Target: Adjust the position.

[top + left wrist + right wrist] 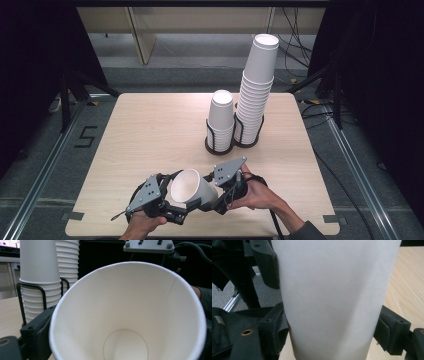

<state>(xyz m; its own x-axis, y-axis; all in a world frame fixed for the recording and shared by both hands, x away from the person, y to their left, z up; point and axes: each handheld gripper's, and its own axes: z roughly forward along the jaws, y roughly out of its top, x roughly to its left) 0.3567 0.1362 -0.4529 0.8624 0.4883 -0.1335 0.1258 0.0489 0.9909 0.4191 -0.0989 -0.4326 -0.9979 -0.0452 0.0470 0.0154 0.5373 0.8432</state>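
Fingers (37, 327) of the left gripper (172, 202) press against the outside of one loose white paper cup (192, 189), near its rim, at the table's (150, 130) near edge; in the left gripper view the cup's open mouth faces the camera and its round bottom shows deep inside. To the right, the right gripper (222, 197) clamps the same cup lower on its wall, and in the right gripper view a black pad sits against each side of the white paper. So one cup is held by two grippers at once, lying tilted with its mouth toward the left and raised off the wood. A hand (145, 225) grips the left tool and a second hand (260, 192) the right one.

Farther back, right of the table's middle, stand two black wire holders (220, 145) side by side, touching. The left one carries a short stack of cups (221, 117); the right one carries a much taller stack (255, 90) that leans slightly rightward at its top. Individual cups in either stack are too tightly nested to count reliably.
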